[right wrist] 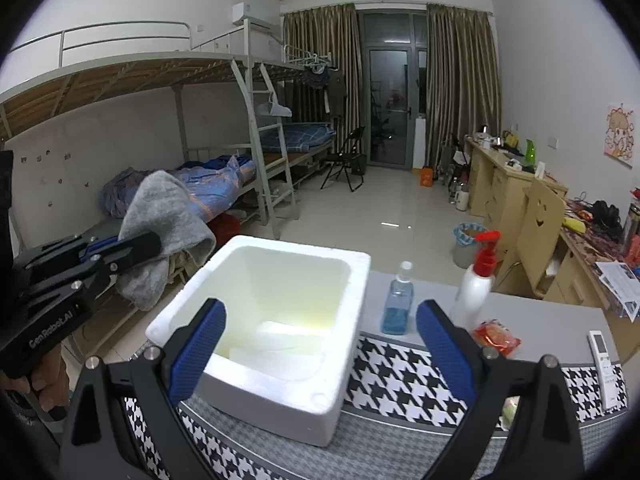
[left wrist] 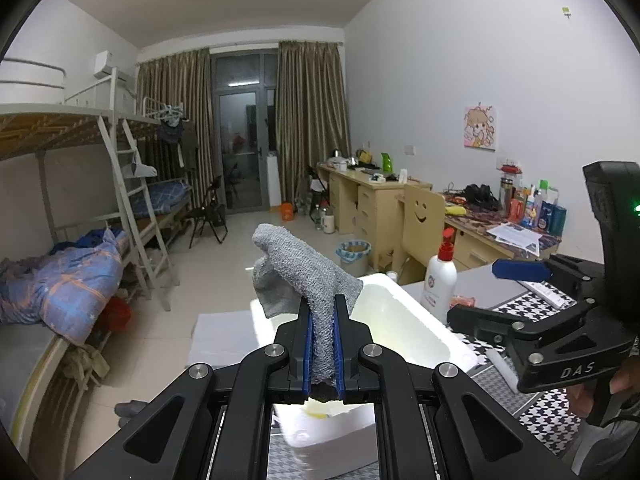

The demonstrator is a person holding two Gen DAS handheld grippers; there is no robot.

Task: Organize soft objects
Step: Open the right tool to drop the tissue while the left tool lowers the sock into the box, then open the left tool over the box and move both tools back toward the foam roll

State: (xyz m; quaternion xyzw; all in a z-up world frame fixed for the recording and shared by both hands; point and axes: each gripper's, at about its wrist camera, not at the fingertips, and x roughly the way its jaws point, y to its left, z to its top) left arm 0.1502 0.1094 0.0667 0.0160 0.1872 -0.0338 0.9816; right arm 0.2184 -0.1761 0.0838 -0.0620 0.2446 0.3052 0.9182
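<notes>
My left gripper (left wrist: 323,312) is shut on a grey knitted cloth (left wrist: 304,268), which bulges up out of the jaws and droops over the far rim of a white foam box (left wrist: 408,320). The right wrist view shows that same cloth (right wrist: 168,216) hanging from the left gripper (right wrist: 148,246) to the left of the foam box (right wrist: 276,320), outside its rim. My right gripper (right wrist: 320,344) stands wide open over the box's near wall, nothing between its blue pads (right wrist: 196,348). Some pale foam pieces lie at the bottom of the box.
The box stands on a table with a houndstooth cloth (right wrist: 404,380). On it are a blue liquid bottle (right wrist: 398,304), a white pump bottle (right wrist: 476,280), a red snack packet (right wrist: 496,336) and a white remote (right wrist: 602,352). Bunk beds line the left, desks the right.
</notes>
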